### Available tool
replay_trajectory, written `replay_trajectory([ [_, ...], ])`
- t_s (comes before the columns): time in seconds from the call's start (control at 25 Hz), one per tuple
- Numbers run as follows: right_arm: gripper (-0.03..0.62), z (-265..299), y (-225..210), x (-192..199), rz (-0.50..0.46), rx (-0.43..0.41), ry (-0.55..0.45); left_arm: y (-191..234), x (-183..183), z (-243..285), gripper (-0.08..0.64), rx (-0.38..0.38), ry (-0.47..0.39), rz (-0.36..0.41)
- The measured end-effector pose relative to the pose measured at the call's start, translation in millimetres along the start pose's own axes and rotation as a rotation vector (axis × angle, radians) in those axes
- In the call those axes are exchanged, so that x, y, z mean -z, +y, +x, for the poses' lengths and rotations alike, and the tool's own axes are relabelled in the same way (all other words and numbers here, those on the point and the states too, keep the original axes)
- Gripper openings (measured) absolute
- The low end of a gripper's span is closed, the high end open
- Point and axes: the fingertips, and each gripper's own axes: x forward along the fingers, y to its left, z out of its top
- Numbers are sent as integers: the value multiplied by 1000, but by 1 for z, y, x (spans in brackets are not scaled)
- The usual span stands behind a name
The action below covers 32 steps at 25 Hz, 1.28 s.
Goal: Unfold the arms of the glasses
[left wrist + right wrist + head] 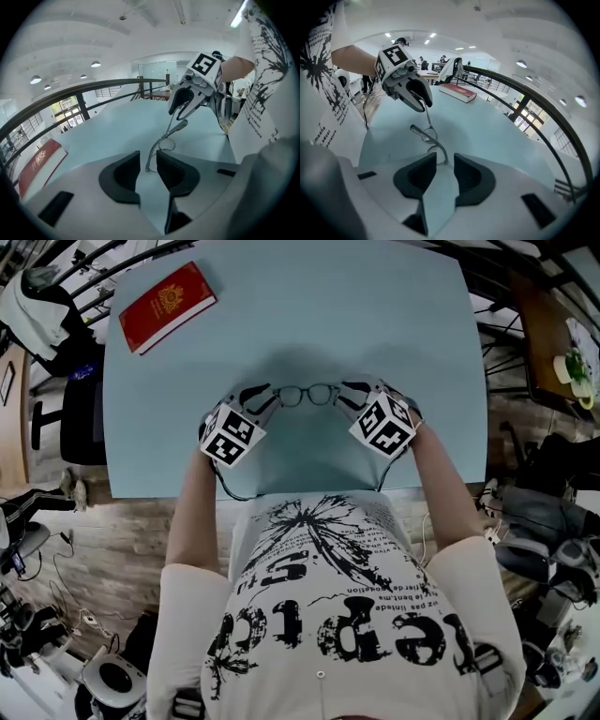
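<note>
A pair of thin-rimmed glasses (307, 395) lies at the middle of the light blue table (394, 324), lenses facing away from me. My left gripper (267, 396) is at its left end and my right gripper (349, 396) at its right end. In the left gripper view the wire end of the glasses (161, 140) runs between the jaws (148, 166), with table showing beside it; the pads do not press. In the right gripper view the curved end of the glasses (436, 145) stands between the parted jaws (445, 164), loose. Each view shows the other gripper (185, 105) (419, 98) across the glasses.
A red book (167, 306) lies at the table's far left corner, also seen as the red book (40, 164) (458, 92). The table's near edge runs just behind the grippers against my torso. Chairs, cables and gear crowd the floor on both sides.
</note>
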Motion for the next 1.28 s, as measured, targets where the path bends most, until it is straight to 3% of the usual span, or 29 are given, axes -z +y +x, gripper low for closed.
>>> replay_trajectory([
  [0.36, 56, -46, 12, 5, 234, 166, -203, -31, -14, -56, 90, -229, -184, -92],
  [0.52, 16, -76, 15, -9, 248, 250, -347, -43, -36, -85, 47, -348, -301, -123],
  [0.76, 11, -129, 17, -31, 288, 365, -557, -55, -78, -129, 25, -487, -467, -160],
  [0.96, 9, -150, 22, -46, 286, 374, -641, -59, -97, -149, 18, -523, -513, -160],
  [1.28, 8, -160, 26, -53, 269, 393, -662, -66, -112, -153, 18, -529, -524, -131],
])
